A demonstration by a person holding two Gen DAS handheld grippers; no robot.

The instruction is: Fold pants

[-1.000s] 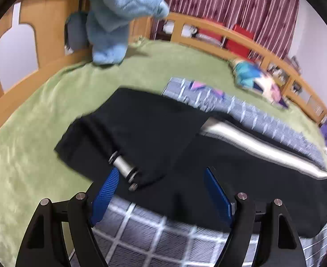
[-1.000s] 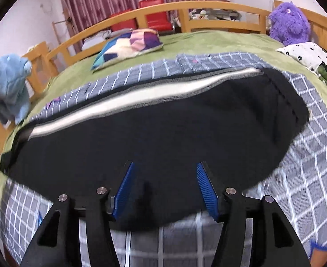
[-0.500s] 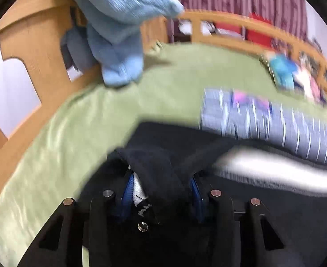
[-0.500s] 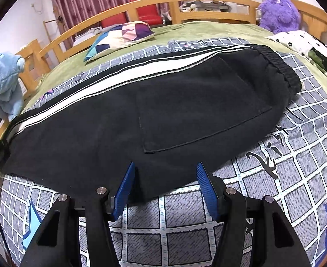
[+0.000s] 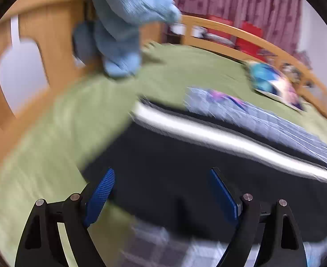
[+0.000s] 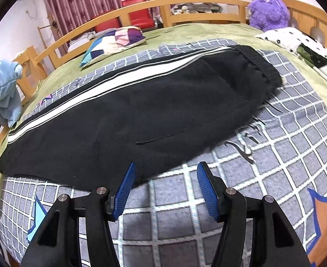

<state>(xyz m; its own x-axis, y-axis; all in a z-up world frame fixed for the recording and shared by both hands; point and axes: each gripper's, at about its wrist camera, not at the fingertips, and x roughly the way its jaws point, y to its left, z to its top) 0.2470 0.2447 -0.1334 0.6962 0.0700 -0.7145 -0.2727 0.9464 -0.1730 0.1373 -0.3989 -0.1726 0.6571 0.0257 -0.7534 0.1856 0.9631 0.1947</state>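
Note:
Black pants (image 6: 141, 111) with a white side stripe (image 6: 110, 89) lie flat and lengthwise across the bed, waistband (image 6: 259, 66) at the right. In the blurred left wrist view, the leg end of the pants (image 5: 174, 166) lies under my left gripper (image 5: 161, 173). Its jaws are opening wide and nothing is pinched between the blue pads. My right gripper (image 6: 166, 165) hovers over the near edge of the pants at mid-length. It stands open and holds nothing.
The pants rest on a grey checked blanket (image 6: 286, 144) over a green cover (image 5: 63, 122). A blue plush (image 6: 3, 86) hangs on the wooden bed rail at left. A patterned pillow (image 6: 114, 41), a purple plush (image 6: 268, 11) and a spotted white cloth (image 6: 297, 44) lie behind.
The left gripper closed on the folded-back leg end, then let go and spread its jaws; that leg now lies straight. The right gripper drew back to the pants' near edge.

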